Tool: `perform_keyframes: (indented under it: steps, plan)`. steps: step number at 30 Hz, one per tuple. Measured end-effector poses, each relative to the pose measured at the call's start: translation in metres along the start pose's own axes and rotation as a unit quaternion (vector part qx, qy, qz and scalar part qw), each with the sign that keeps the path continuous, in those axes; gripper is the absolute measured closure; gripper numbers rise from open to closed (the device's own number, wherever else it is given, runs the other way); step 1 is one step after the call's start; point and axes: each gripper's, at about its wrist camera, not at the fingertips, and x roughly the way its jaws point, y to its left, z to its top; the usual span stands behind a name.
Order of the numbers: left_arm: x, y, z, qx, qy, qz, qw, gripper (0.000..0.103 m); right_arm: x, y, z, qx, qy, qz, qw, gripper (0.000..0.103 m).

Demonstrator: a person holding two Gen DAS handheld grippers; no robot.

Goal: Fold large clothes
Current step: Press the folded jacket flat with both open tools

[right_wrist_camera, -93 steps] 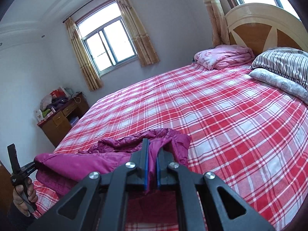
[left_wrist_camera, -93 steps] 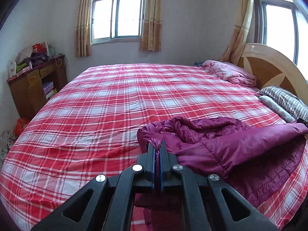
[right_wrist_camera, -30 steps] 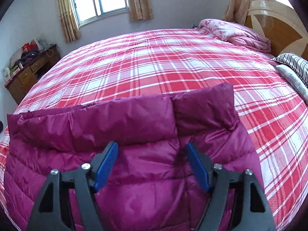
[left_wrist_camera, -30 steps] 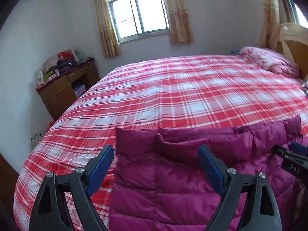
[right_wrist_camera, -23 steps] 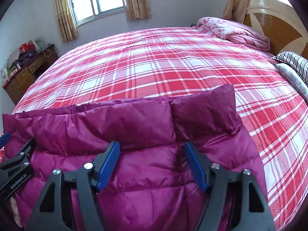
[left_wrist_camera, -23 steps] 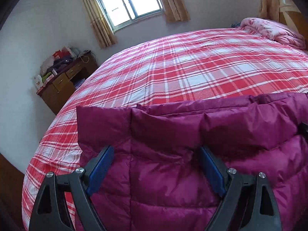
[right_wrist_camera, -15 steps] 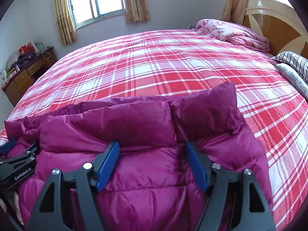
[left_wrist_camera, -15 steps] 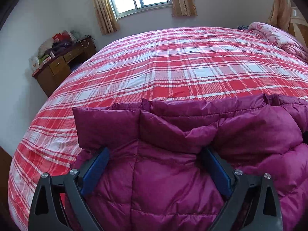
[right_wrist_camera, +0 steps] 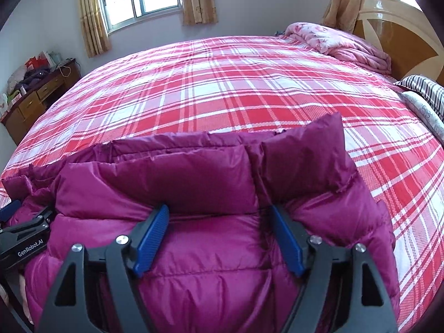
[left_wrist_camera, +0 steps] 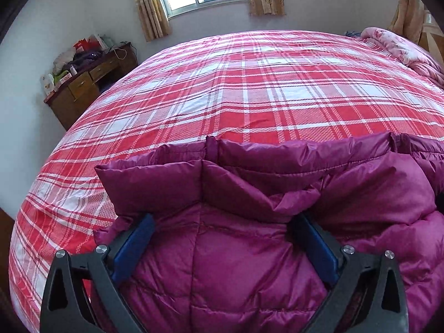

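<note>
Lying puffy on the plaid bed [left_wrist_camera: 249, 88] – quilted magenta jacket [left_wrist_camera: 236, 263], both grippers' fingers [right_wrist_camera: 151, 238] spread

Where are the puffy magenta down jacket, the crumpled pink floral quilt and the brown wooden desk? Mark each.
puffy magenta down jacket [right_wrist_camera: 222, 263], right wrist view, quilted body panel.
crumpled pink floral quilt [right_wrist_camera: 341, 43], right wrist view, middle of the heap.
brown wooden desk [left_wrist_camera: 83, 88], left wrist view, drawer front.

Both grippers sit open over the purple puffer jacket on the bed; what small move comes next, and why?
Probably close both on the fold. The left gripper and right gripper stand open, blue pads straddling quilted fabric just behind the doubled-over edge of the purple jacket, which lies spread on the plaid bedspread. Nothing is gripped, so pinching comes before any lift.
</note>
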Motion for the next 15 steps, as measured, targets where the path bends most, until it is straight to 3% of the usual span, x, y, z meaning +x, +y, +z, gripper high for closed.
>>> perform_keyframes:
  steps: [15]
  plan:
    - [0.0042,-0.0054,0.0006,0.007,0.004,0.01,0.9999,0.001,0.0062,0.0068,0.0005,-0.017,0.017,-0.019,1.0,0.021]
